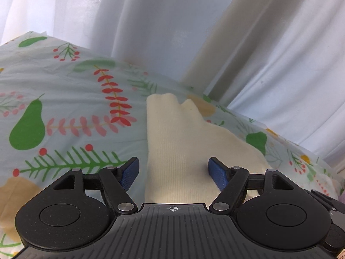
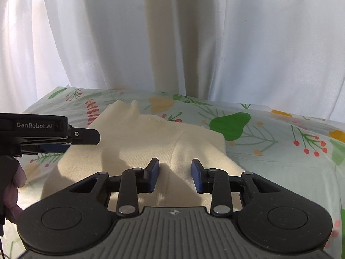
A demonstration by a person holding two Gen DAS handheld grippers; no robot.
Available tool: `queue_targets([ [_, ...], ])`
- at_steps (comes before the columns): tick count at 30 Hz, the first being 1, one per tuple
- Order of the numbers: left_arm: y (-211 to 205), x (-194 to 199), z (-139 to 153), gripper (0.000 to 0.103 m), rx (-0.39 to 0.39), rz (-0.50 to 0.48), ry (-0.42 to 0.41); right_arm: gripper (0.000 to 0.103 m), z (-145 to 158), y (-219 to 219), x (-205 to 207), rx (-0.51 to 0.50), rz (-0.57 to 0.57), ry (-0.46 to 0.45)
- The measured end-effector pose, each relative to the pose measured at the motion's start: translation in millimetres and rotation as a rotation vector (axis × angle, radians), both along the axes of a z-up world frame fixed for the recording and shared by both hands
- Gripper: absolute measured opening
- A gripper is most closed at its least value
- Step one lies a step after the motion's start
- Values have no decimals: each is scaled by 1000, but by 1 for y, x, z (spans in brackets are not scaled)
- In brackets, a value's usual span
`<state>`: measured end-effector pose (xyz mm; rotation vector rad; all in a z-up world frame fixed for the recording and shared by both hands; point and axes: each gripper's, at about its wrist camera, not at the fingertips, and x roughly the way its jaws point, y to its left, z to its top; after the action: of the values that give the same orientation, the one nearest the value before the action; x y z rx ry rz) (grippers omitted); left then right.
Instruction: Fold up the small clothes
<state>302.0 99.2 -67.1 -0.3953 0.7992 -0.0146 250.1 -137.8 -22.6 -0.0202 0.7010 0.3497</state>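
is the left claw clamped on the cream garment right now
No: in the left wrist view the left claw stands open, its blue pads apart with the cream garment lying flat between them.

black gripper (image 1: 173,170), blue pads (image 1: 216,170), silver screws

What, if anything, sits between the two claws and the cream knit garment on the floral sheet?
Nothing visible. The cream knit garment lies bare on the floral sheet. The right claw and the left claw are both open right over it, with no cloth pinched and no other item between.
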Motion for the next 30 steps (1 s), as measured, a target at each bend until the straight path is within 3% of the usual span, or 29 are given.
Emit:
queue_targets([
  [3, 2, 4, -13, 83, -32, 36, 26, 35, -11, 4, 5, -54, -18, -57],
  [6, 2, 2, -18, 87, -23, 48, 11, 41, -20, -1, 11, -35, -31, -71],
  [12, 4, 0, -13, 89, -28, 55, 56, 44, -17, -11, 17, 16, -56, -24],
  [16, 9, -19, 0, 88, -42, 48, 72, 44, 2, -17, -2, -10, -62, -17],
  [20, 11, -43, 11, 88, -30, 37, 76, 44, 15, -31, -41, 36, -6, -4],
  [25, 7, -63, 8, 88, 32, 0, 107, 48, -4, -28, -65, -125, 14, 18],
  [30, 11, -89, 12, 90, 55, -4, 142, 49, 4, -30, -79, -148, -43, 67],
])
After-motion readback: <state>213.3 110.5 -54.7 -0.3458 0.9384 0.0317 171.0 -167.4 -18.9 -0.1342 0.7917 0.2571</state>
